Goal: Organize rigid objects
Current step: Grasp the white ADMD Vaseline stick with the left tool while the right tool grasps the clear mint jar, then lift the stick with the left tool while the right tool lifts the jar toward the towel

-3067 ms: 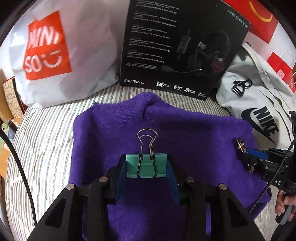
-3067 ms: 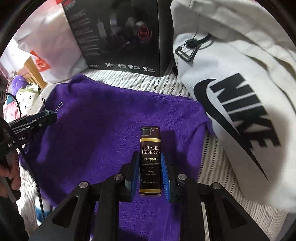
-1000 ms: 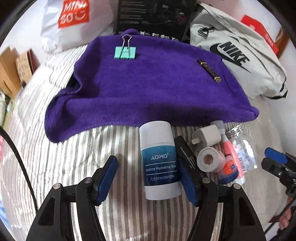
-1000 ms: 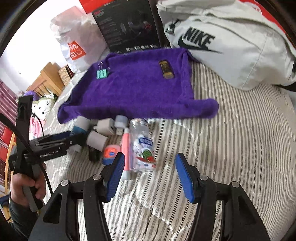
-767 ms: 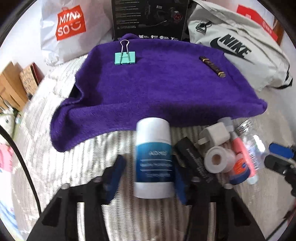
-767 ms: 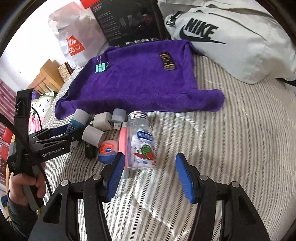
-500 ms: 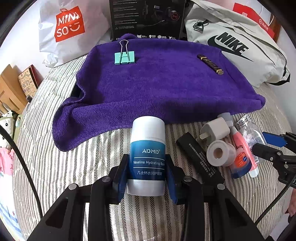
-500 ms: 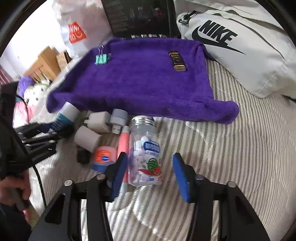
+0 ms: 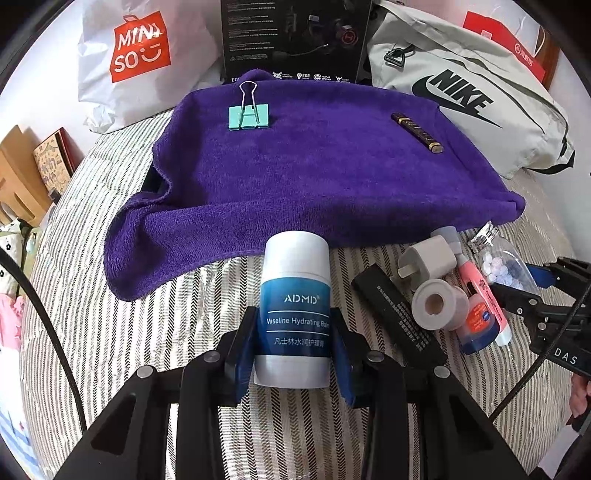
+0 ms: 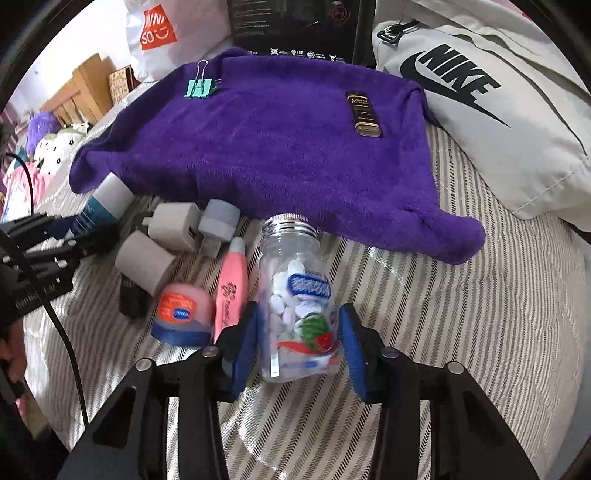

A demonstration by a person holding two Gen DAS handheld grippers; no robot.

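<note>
My left gripper (image 9: 293,343) is shut on a white and blue ADMD balm stick (image 9: 294,306) lying on the striped bedding in front of the purple towel (image 9: 314,162). My right gripper (image 10: 297,339) stands around a clear candy bottle (image 10: 297,299) with a silver cap; the pads are close to its sides, with a small gap on the right. A green binder clip (image 9: 248,115) and a dark lighter (image 9: 417,132) lie on the towel; both also show in the right wrist view, clip (image 10: 199,88), lighter (image 10: 364,113).
Beside the bottle lie a pink tube (image 10: 231,288), a small Vaseline jar (image 10: 181,314), a white tape roll (image 9: 436,304), a white plug adapter (image 9: 428,260) and a black bar (image 9: 397,308). A Nike bag (image 9: 469,99), a headset box (image 9: 291,33) and a Miniso bag (image 9: 136,48) line the back.
Both grippers left the clip and lighter on the towel and came back to the pile. The left closed on the balm stick. The right moved in and narrowed around the candy bottle.
</note>
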